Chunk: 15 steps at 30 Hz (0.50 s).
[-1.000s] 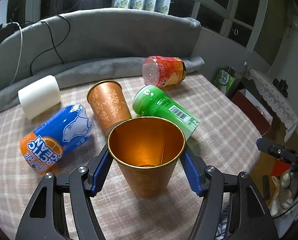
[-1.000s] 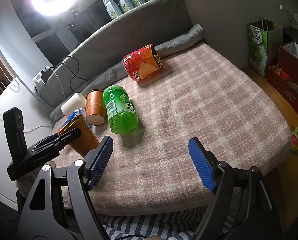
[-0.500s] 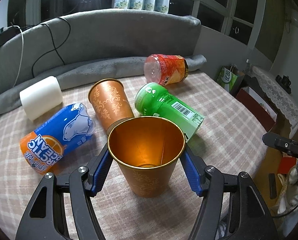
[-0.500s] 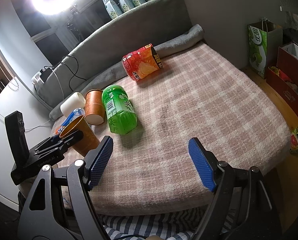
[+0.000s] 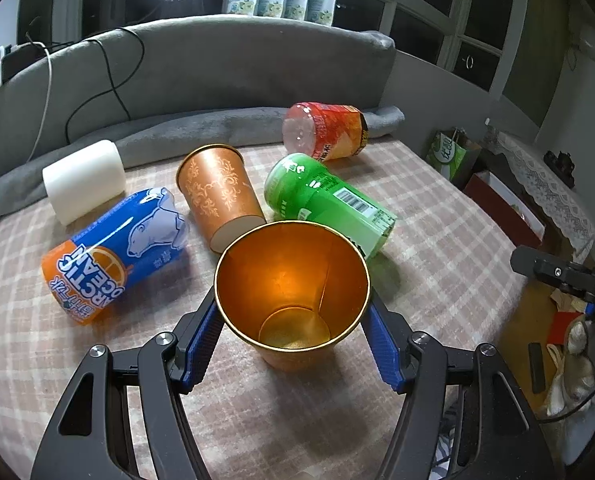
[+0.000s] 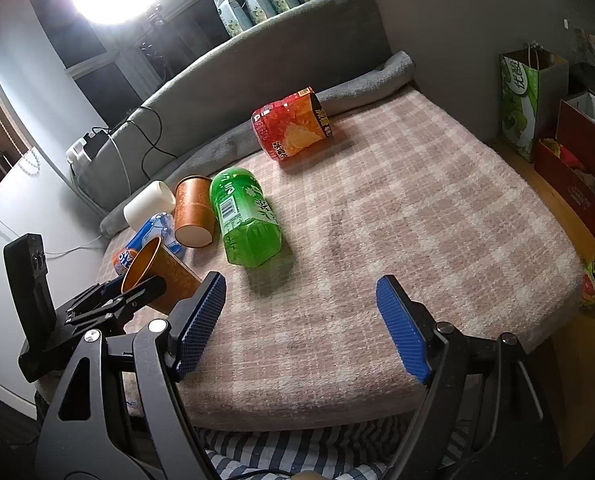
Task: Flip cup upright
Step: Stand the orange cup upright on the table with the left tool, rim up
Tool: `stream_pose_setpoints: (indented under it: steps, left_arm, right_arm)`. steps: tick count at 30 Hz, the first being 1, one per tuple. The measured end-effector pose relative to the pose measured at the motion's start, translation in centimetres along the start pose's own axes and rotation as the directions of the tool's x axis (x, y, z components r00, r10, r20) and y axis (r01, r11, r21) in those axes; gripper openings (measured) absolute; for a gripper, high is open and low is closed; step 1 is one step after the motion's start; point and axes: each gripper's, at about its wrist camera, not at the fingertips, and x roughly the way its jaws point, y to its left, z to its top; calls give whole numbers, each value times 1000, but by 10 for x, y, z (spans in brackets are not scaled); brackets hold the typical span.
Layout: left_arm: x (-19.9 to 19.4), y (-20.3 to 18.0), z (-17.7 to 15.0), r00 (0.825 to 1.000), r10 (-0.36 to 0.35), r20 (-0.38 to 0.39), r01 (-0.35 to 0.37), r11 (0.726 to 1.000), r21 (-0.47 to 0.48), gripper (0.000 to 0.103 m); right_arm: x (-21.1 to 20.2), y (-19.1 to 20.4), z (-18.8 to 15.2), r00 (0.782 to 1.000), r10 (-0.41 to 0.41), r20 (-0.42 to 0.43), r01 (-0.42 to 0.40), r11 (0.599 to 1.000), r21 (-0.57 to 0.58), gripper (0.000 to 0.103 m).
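My left gripper [image 5: 291, 312] is shut on an orange cup [image 5: 291, 292], mouth up and tilted toward the camera, so I see its inner bottom. In the right wrist view the same cup [image 6: 159, 276] leans over the front left of the checked blanket. A second orange cup [image 5: 219, 196] lies on its side behind it, also seen in the right wrist view [image 6: 193, 212]. My right gripper [image 6: 299, 320] is open and empty above the blanket's front edge.
A green bottle [image 5: 325, 204], a blue and orange can [image 5: 113, 258], a white roll [image 5: 83, 180] and a red snack canister [image 5: 325, 136] lie on the blanket [image 6: 417, 208]. A grey sofa back [image 5: 217, 68] stands behind. Bags and boxes [image 6: 529, 104] stand right.
The held cup has tilted with its mouth toward the left camera and sits a little lower. The right gripper has hardly moved.
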Motion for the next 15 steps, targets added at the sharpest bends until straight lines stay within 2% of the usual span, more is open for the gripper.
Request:
stream_pose_setpoints:
  steps: [11,15]
  left_arm:
    - [-2,-4,-3,1000,-23,2,24,1000,-3,68]
    - [-3,-3,-4,999,-43,0,43,999,-5,76]
  right_arm:
    - [-1,2,0,1000,-2,4,2,1000,-9,80]
    - [-1,5,2,1000,-3,4,3,1000,-23,80]
